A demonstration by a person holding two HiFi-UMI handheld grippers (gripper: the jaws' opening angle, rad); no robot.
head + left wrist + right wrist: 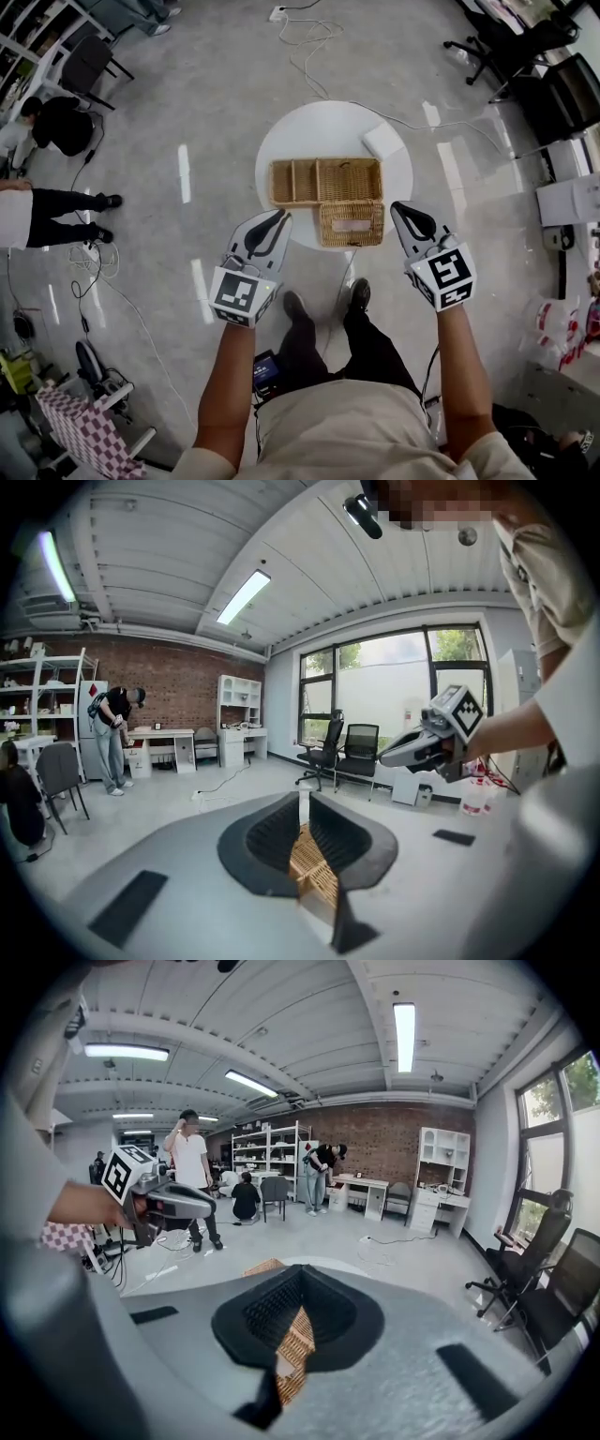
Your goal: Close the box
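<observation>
On the round white table [283, 143] an open wicker box [325, 180] shows its divided compartments. Its lid [352, 224] lies flat, folded out over the near table edge. My left gripper [280, 218] is shut and empty, in the air just left of the lid. At the lid's right my right gripper [397, 207], also shut, holds nothing. Neither touches the box. The left gripper view has wicker [314, 874] showing beneath the left gripper [302, 799] and the right gripper [384, 758] beyond. The right gripper view has wicker [295, 1340] under the right gripper [300, 1274] and the left gripper [210, 1209] beyond.
A white flat object [382, 141] lies on the table's far right. Cables [309, 47] trail over the floor behind the table. Office chairs [511, 47] stand at the far right. People [47, 202] are at the left, near a shelf. My feet [323, 309] are at the table's edge.
</observation>
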